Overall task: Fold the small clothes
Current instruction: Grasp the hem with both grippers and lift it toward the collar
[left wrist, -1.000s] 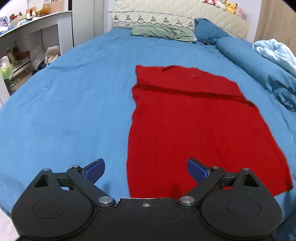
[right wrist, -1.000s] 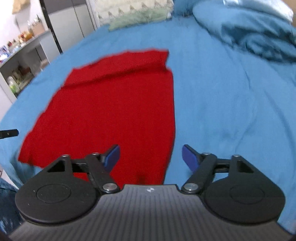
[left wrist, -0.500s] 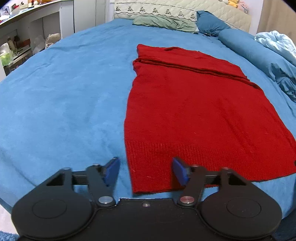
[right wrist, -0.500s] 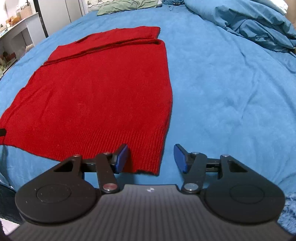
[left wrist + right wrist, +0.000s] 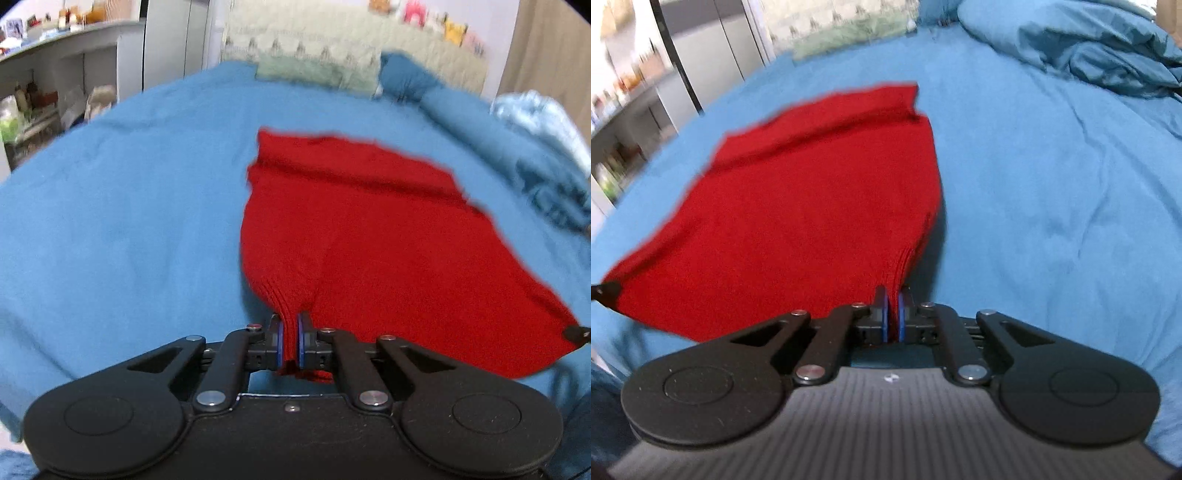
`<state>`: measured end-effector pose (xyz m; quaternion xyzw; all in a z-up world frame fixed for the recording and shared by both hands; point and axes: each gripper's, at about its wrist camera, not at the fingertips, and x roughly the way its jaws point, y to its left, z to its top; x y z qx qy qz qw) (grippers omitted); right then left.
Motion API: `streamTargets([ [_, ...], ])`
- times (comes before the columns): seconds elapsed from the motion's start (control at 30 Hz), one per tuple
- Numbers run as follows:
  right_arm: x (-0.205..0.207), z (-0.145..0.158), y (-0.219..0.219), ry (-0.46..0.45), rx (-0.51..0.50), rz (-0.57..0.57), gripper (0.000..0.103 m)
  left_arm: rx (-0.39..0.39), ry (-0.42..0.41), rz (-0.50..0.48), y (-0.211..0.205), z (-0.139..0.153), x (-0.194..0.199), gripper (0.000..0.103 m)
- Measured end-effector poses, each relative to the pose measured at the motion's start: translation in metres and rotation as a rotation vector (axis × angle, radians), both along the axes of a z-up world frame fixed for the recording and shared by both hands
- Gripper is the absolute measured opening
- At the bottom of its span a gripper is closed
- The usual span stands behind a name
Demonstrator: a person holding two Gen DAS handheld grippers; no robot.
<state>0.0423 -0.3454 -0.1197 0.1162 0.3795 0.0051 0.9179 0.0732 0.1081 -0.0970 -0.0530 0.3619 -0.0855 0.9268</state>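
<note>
From the left wrist, our left gripper (image 5: pixel 290 332) has just clamped the near hem corner of the red knit garment (image 5: pixel 369 229), which lies on the blue bedspread (image 5: pixel 129 221). From the right wrist, our right gripper (image 5: pixel 893 314) has likewise just pinched the opposite hem corner, so both corners can likely lift together for a fold.

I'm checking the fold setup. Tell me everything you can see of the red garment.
The red garment is a plain knit with a ribbed near hem, lying on the blue bedsheet, its far end folded over. The left gripper and right gripper have just closed on its two near corners, which bunch and lift.
</note>
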Motion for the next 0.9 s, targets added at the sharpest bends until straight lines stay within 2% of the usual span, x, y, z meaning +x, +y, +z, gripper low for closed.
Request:
streamTargets([
  [0.1, 0.007, 0.036, -0.011, -0.076, 0.069, 0.001, 0.020, -0.053, -0.073, 0.003, -0.001, 0.033, 0.005, 0.007],
  [0.2, 0.033, 0.073, -0.028, -0.140, 0.146, -0.015, 0.020, -0.111, -0.133, 0.026, -0.001, 0.067, 0.030, 0.007],
  [0.27, 0.063, 0.096, -0.042, -0.174, 0.190, -0.027, 0.020, -0.153, -0.161, 0.045, 0.002, 0.089, 0.066, 0.007],
  [0.33, 0.102, 0.120, -0.056, -0.213, 0.222, -0.037, 0.020, -0.156, -0.191, 0.062, 0.003, 0.106, 0.105, 0.007],
  [0.4, 0.151, 0.141, -0.069, -0.247, 0.243, -0.045, 0.020, -0.142, -0.228, 0.073, 0.002, 0.119, 0.155, 0.007],
  [0.5, 0.237, 0.157, -0.081, -0.258, 0.255, -0.070, 0.020, -0.128, -0.218, 0.094, -0.006, 0.127, 0.244, 0.007],
  [0.6, 0.326, 0.143, -0.087, -0.209, 0.232, -0.110, 0.020, -0.095, -0.194, 0.110, -0.019, 0.113, 0.317, 0.007],
  [0.7, 0.401, 0.101, -0.084, -0.156, 0.194, -0.134, 0.020, -0.077, -0.132, 0.155, -0.031, 0.070, 0.386, 0.007],
  [0.8, 0.452, 0.048, -0.077, -0.090, 0.171, -0.151, 0.020, -0.080, -0.040, 0.205, -0.031, 0.018, 0.428, 0.007],
  [0.9, 0.477, 0.014, -0.073, -0.071, 0.172, -0.155, 0.020, -0.090, -0.002, 0.220, -0.025, -0.014, 0.446, 0.007],
])
